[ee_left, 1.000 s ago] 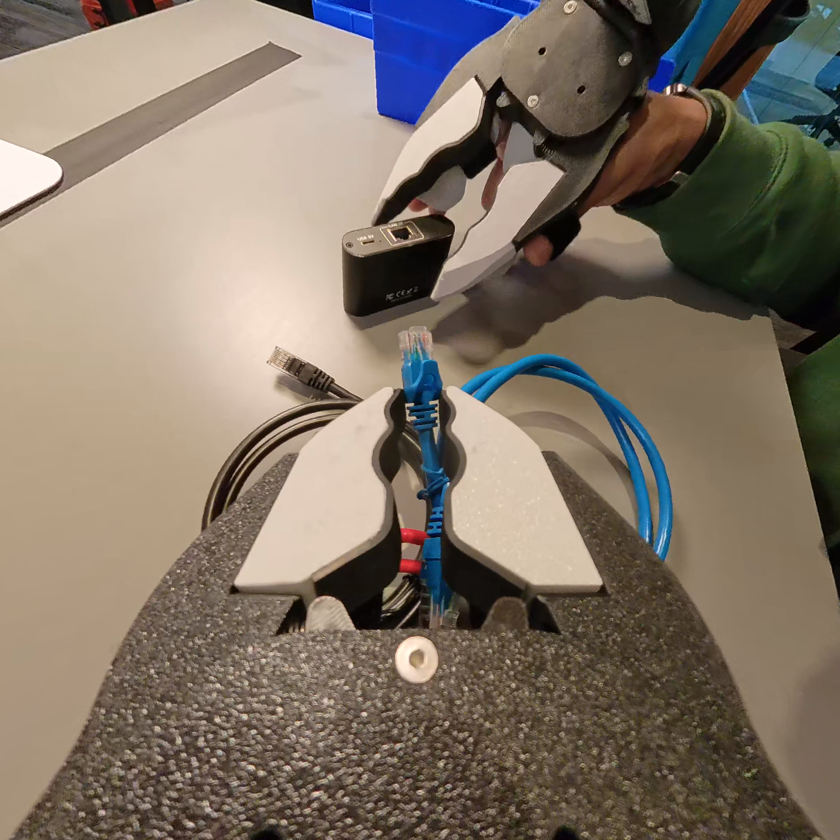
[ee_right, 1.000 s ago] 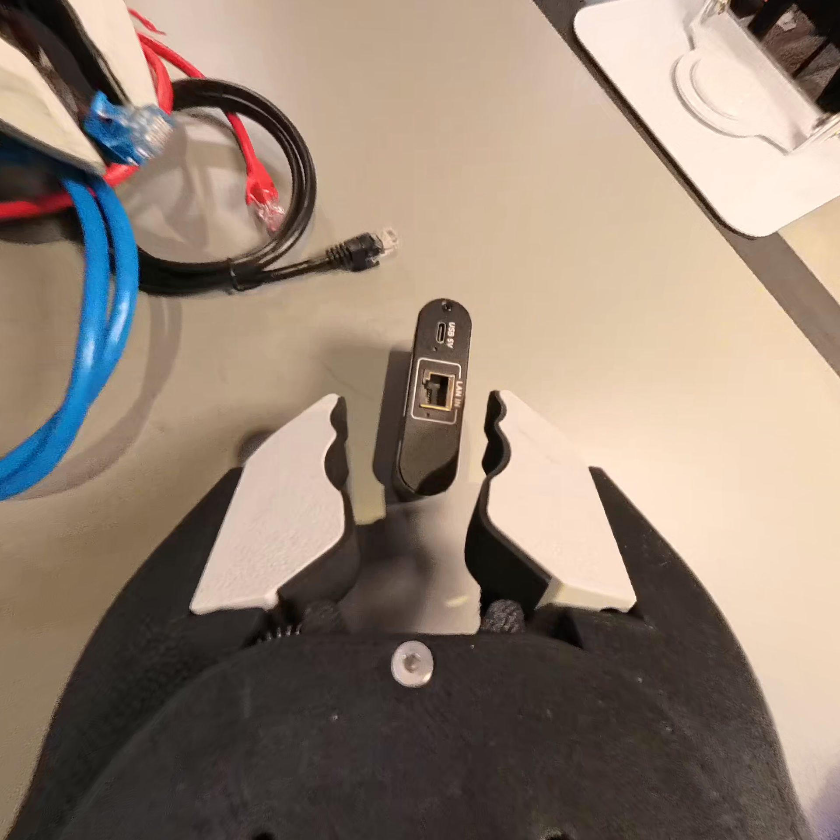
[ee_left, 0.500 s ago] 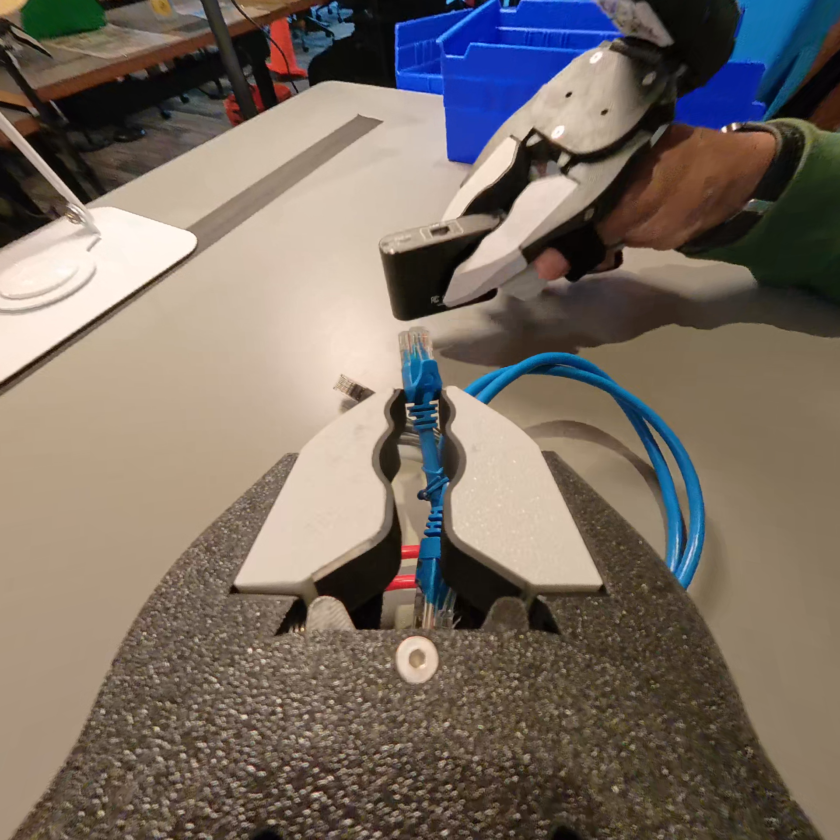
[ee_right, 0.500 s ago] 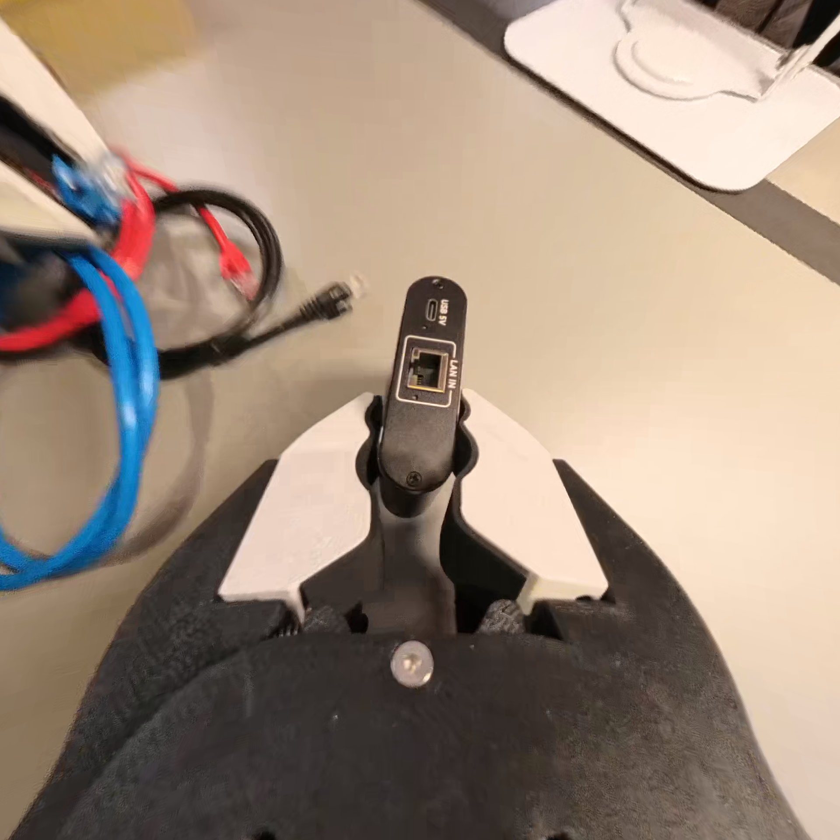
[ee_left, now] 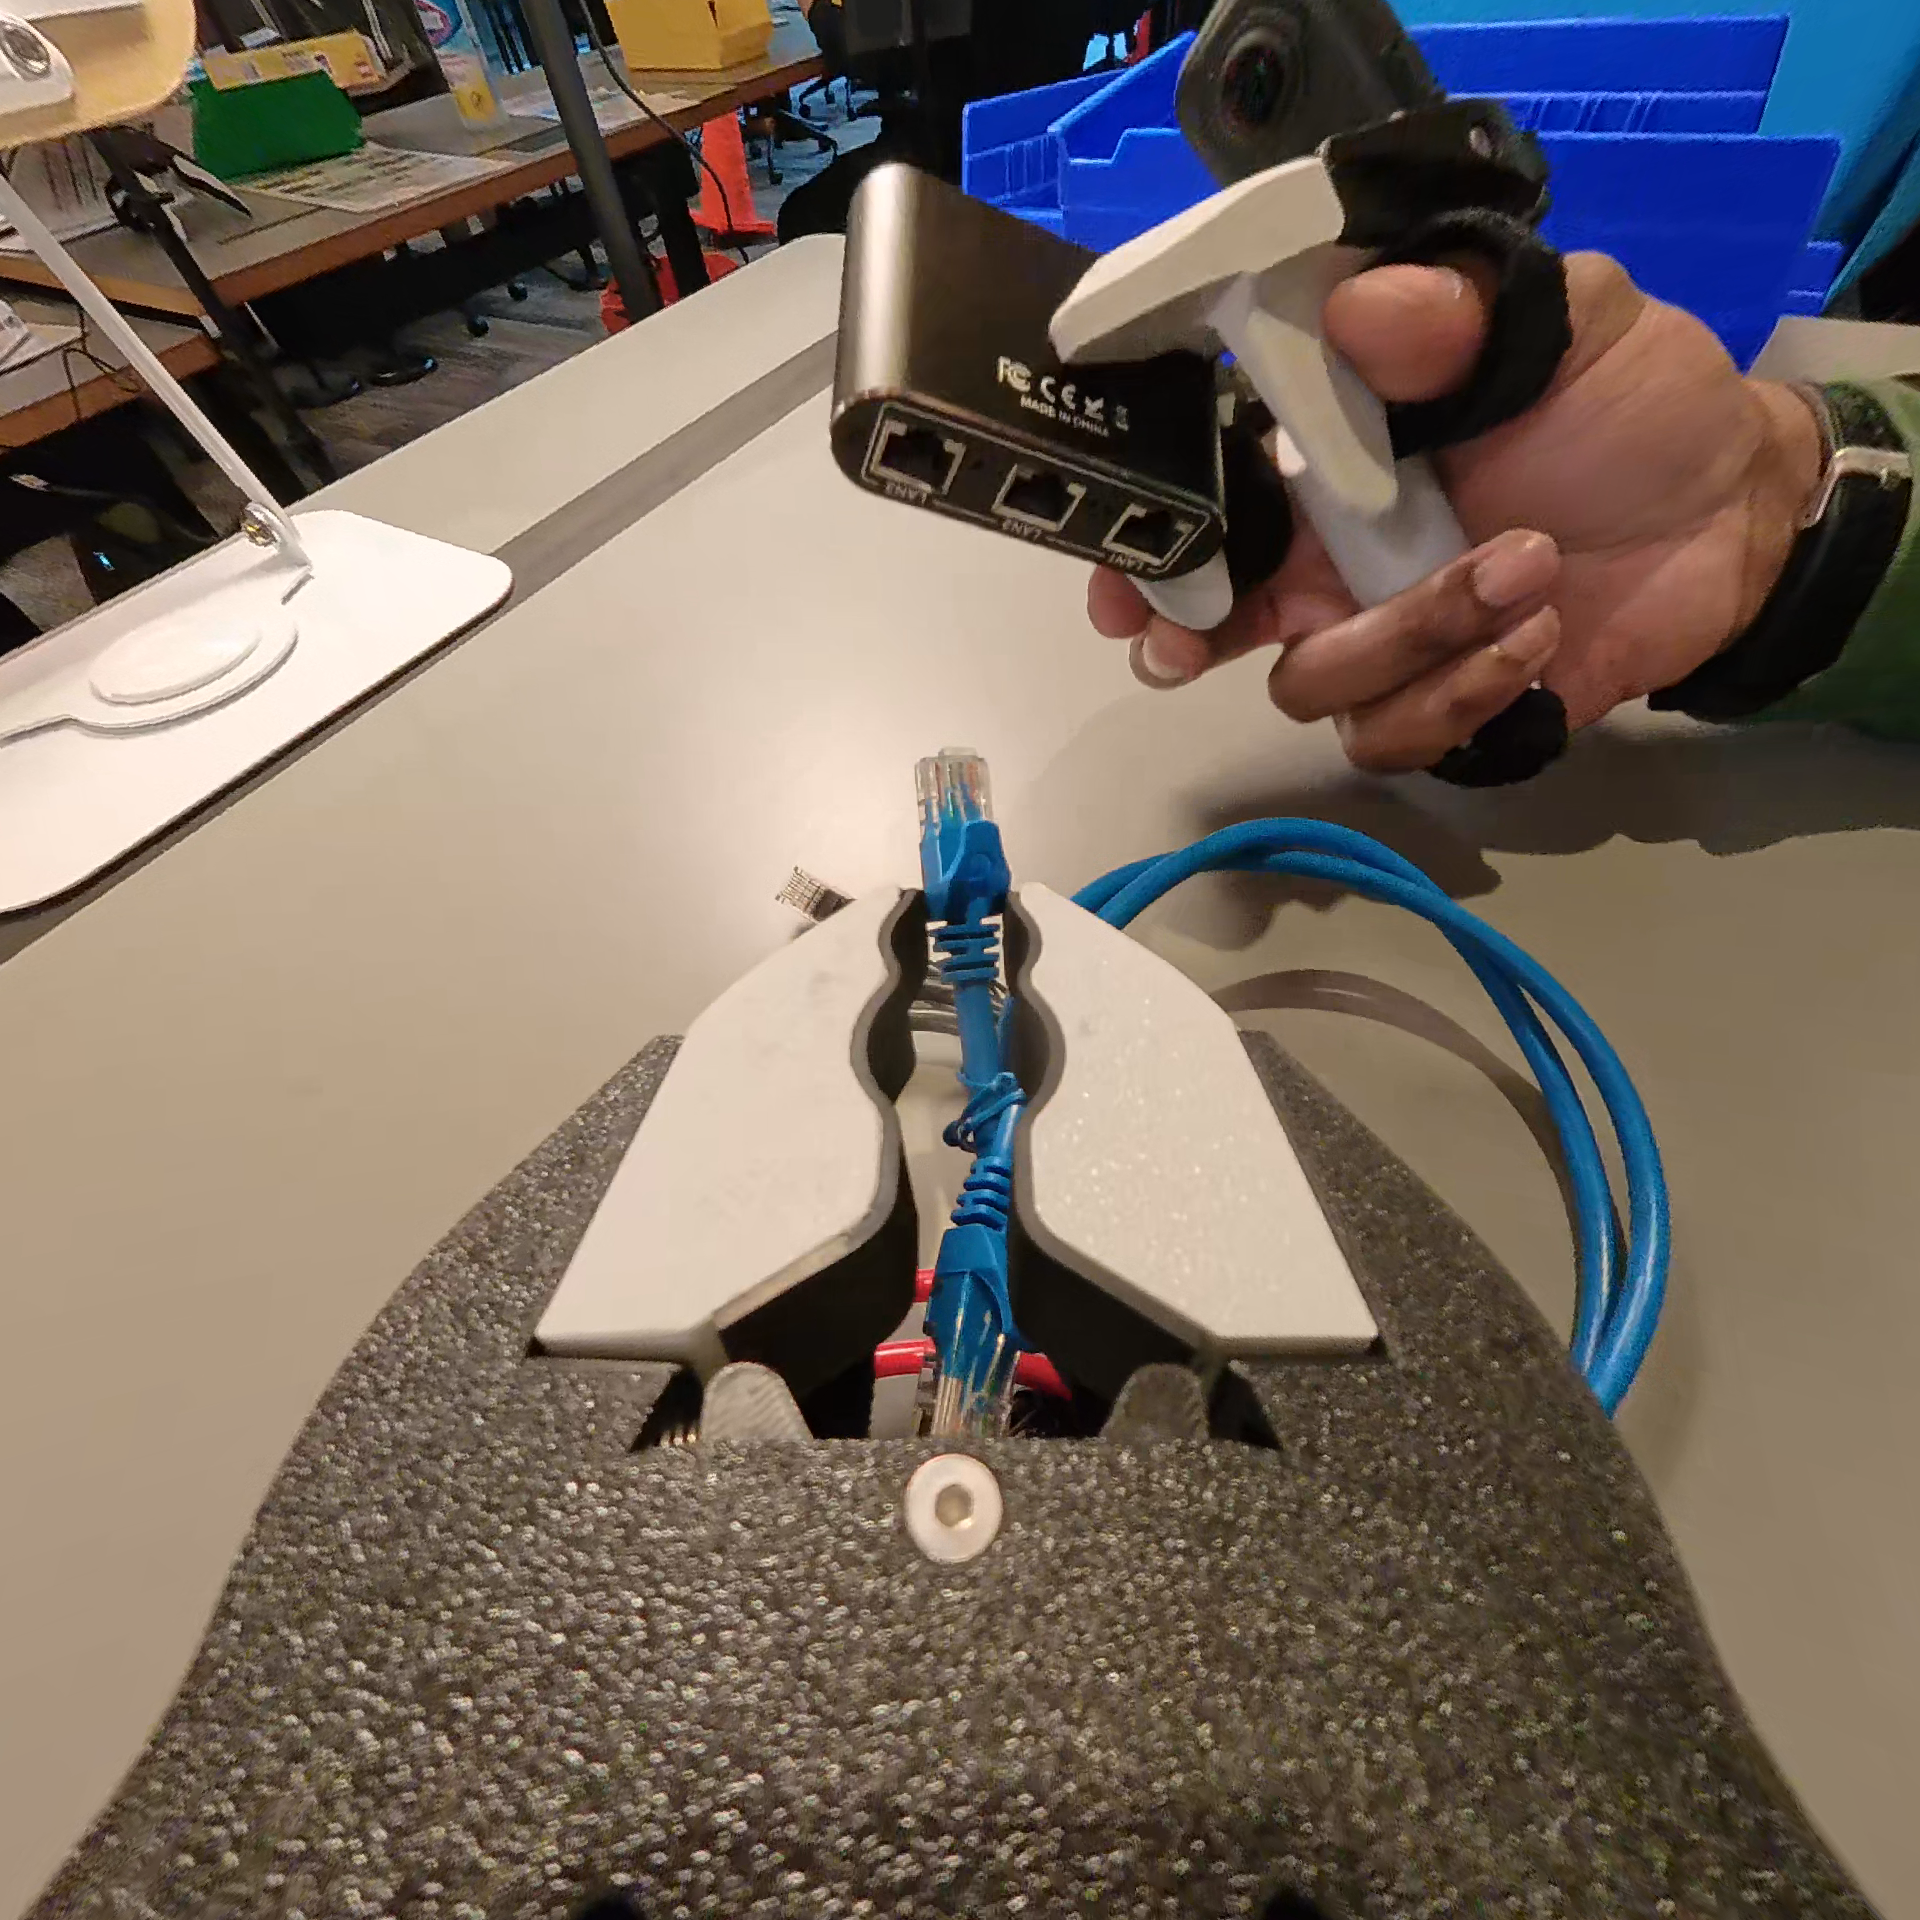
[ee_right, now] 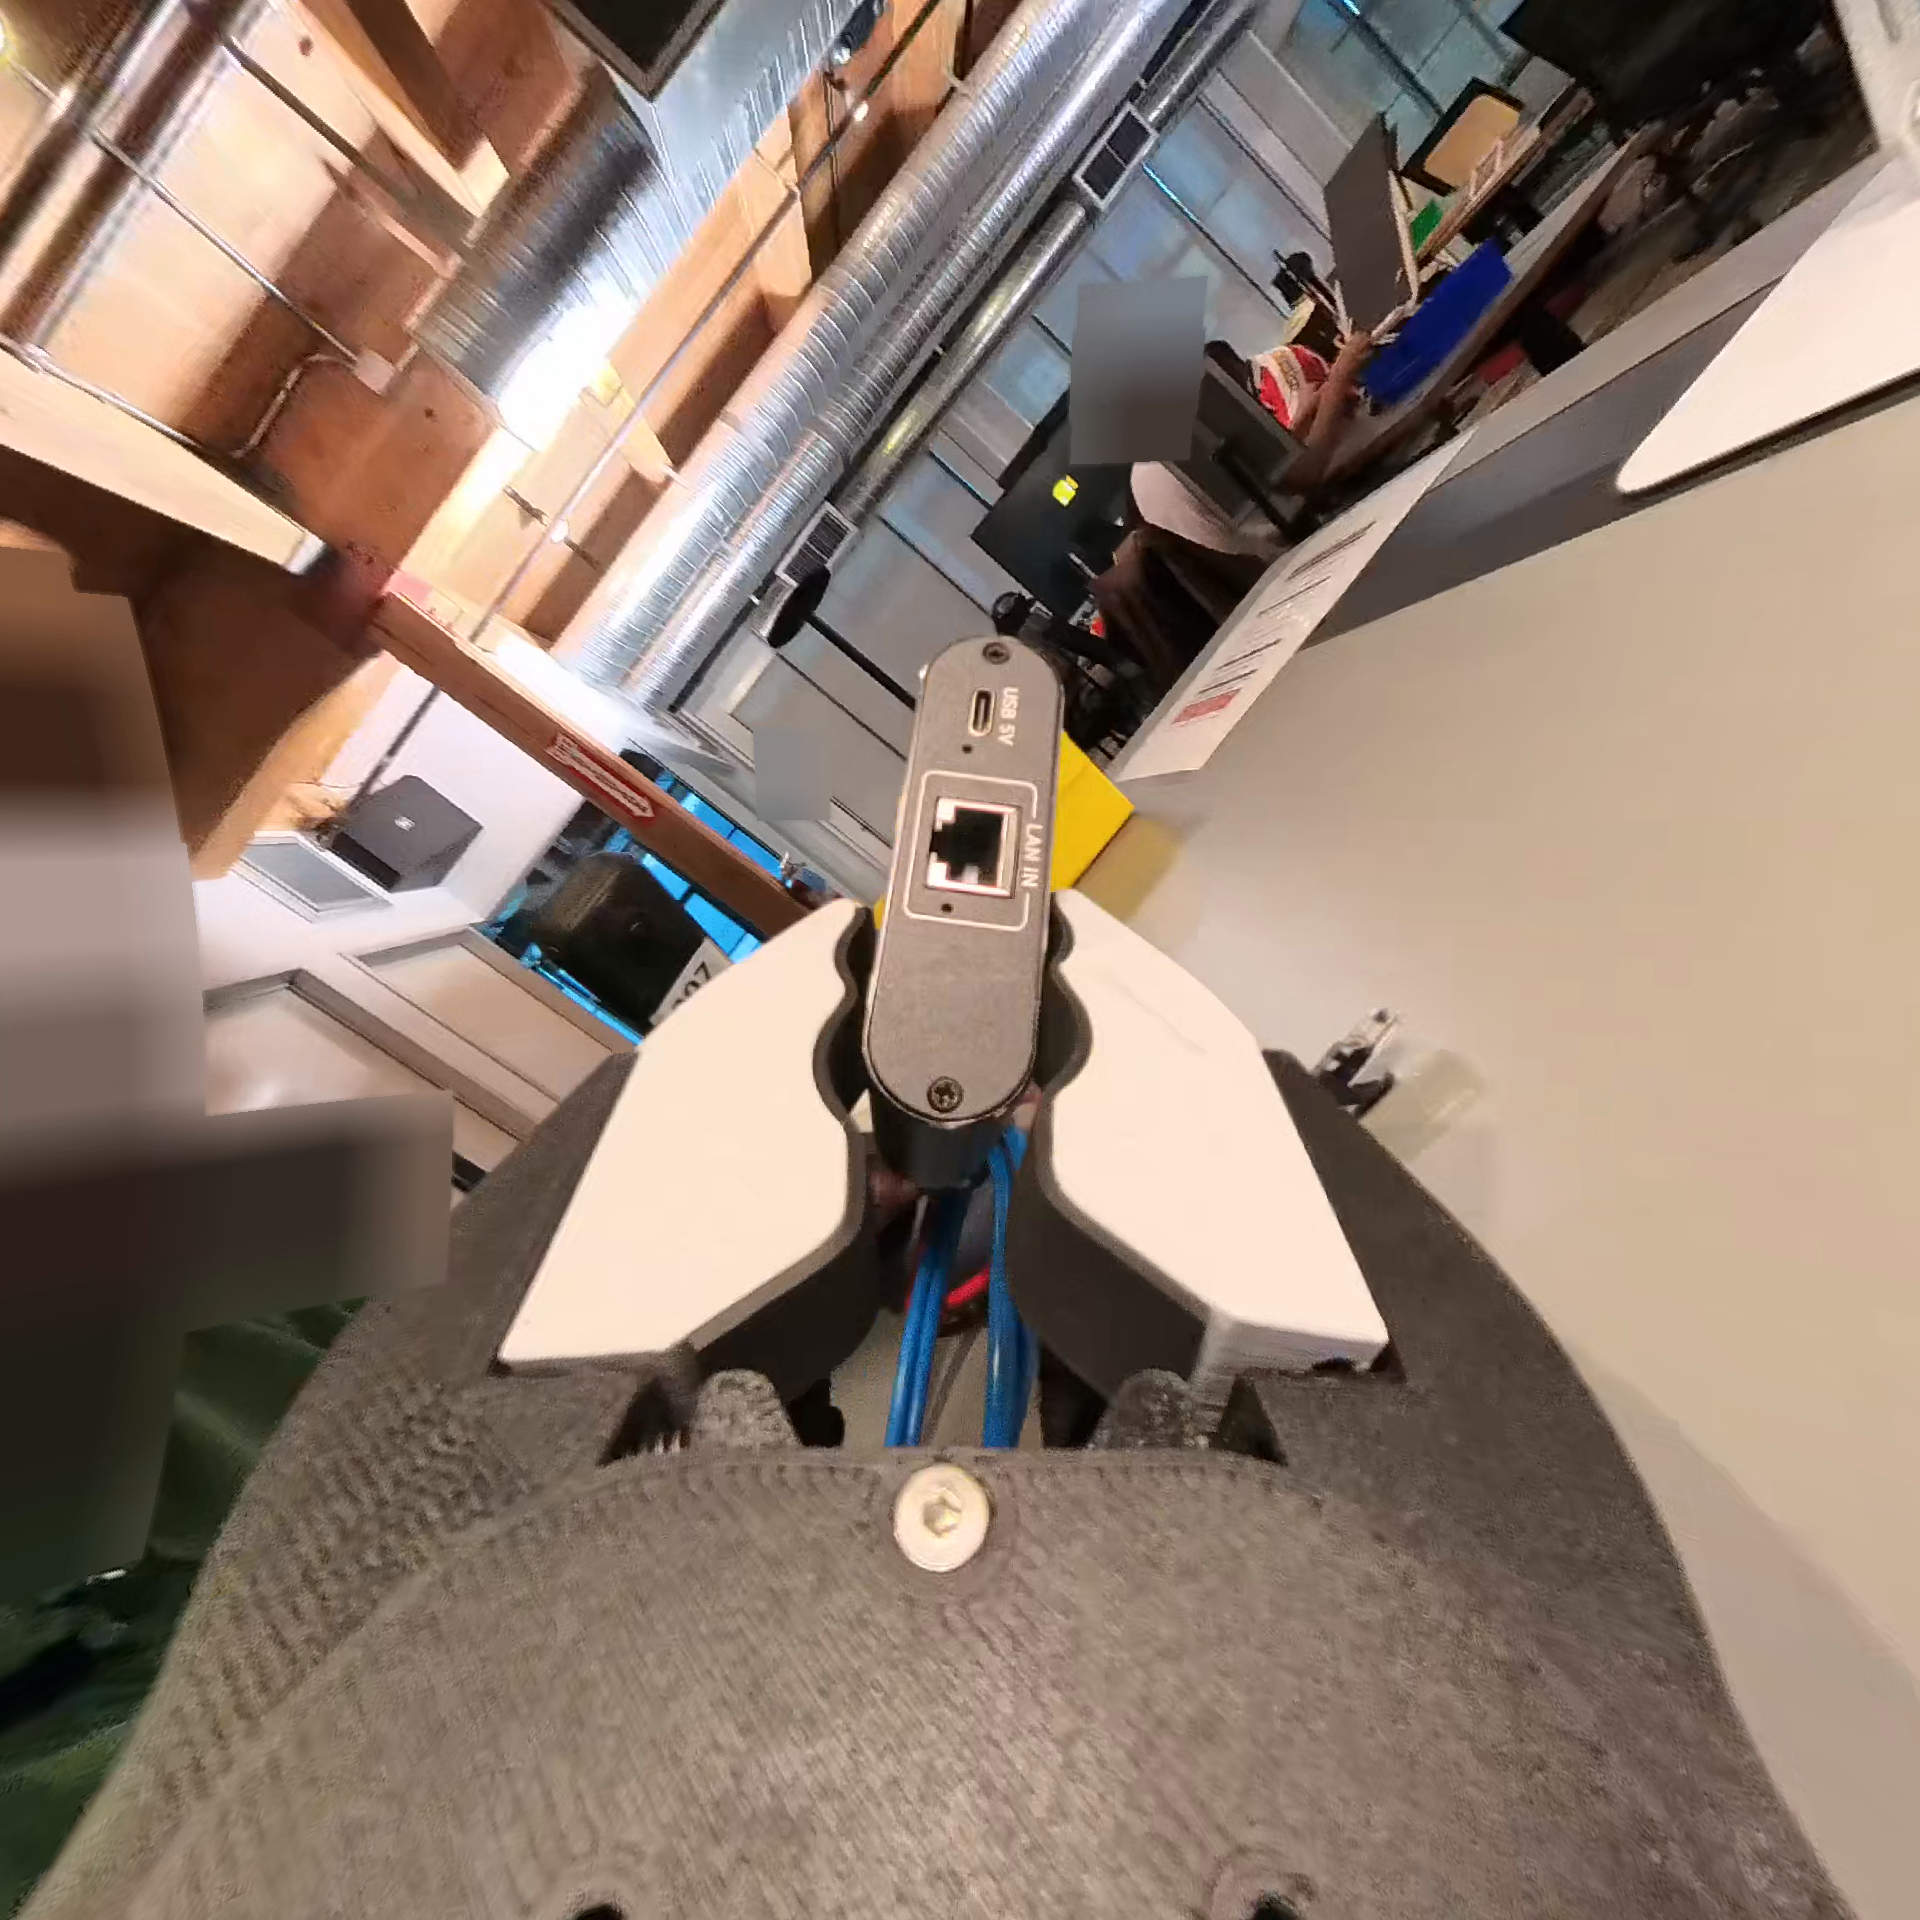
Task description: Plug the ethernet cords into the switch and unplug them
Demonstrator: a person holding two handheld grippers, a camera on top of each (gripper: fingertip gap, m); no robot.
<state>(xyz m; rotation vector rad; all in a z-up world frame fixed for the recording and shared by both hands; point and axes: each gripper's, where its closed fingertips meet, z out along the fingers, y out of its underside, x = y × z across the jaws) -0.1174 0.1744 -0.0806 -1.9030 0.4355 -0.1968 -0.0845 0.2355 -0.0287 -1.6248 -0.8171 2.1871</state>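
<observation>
The right gripper point(ee_right: 956, 1023) is clamped on a black switch point(ee_right: 961, 883), its white fingers point(ee_right: 727, 1122) pressing the narrow body from both sides; the switch stands end-on to the camera, raised off the grey table point(ee_right: 1558, 935), its end face showing one ethernet port above a screw and a small slot port nearer the top; blue cords point(ee_right: 914, 1351) run in the gap below the switch, with a bit of red beside them; behind, tilted, are silver ducts point(ee_right: 810, 343) and wooden beams.
</observation>
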